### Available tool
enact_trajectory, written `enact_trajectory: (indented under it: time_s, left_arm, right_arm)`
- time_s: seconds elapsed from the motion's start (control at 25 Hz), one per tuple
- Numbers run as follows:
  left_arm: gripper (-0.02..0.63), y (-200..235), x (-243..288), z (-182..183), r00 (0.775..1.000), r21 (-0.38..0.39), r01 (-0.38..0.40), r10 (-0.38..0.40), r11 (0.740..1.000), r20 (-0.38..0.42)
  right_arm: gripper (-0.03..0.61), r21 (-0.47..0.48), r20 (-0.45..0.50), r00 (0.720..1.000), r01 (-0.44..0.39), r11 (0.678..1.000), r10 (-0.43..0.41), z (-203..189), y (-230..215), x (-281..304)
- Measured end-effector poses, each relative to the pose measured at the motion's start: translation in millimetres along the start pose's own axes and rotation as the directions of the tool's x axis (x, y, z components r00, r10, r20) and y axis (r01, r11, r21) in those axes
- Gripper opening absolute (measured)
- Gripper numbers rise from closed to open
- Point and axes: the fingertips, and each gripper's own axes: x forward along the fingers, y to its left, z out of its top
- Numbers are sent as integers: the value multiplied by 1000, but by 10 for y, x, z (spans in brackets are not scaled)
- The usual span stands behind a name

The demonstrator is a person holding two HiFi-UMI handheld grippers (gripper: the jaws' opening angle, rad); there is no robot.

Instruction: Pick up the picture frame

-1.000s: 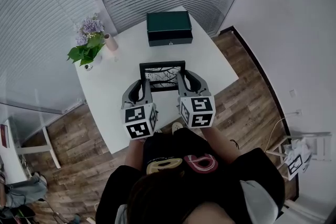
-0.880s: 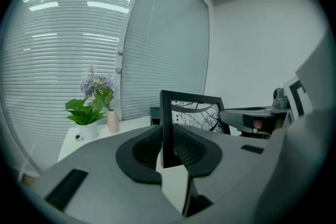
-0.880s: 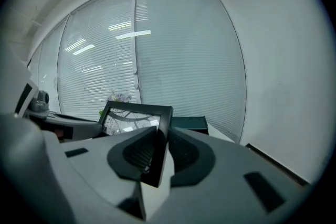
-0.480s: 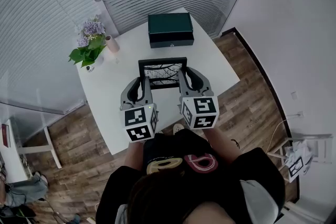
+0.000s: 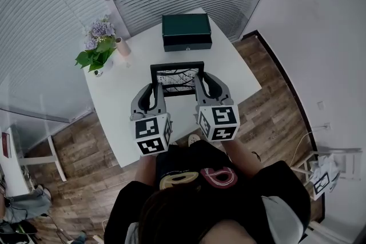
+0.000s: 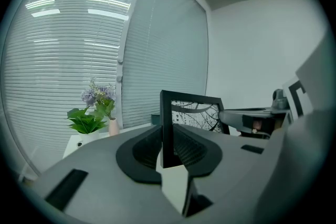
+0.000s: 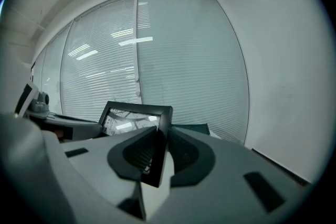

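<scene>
The picture frame [image 5: 176,78] is black-edged with a branch print behind glass, and it hangs above the white table [image 5: 131,123], held at both side edges. My left gripper [image 5: 156,91] is shut on its left edge, which stands upright between the pads in the left gripper view [image 6: 168,134]. My right gripper [image 5: 199,87] is shut on the right edge, seen as a dark bar [image 7: 160,149] between its pads. The lower part of the frame [image 6: 191,110] is hidden behind the jaws.
A dark green box [image 5: 186,32] sits at the table's far side. A potted plant with purple flowers [image 5: 97,50] and a small pink vase [image 5: 122,46] stand at the far left corner. Window blinds run behind the table; wooden floor surrounds it.
Both grippers have lifted slightly with the frame between them; the frame's top edge sits a little higher in the head view.
</scene>
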Motion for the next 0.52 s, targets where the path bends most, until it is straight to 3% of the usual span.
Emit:
enact_trajectory:
  time_s: [0.52]
  left_arm:
    - [78, -38, -29, -7, 1000, 10, 7, -7, 1000, -5]
  right_arm:
    - [77, -3, 6, 1000, 0, 1000, 0, -1, -13, -48]
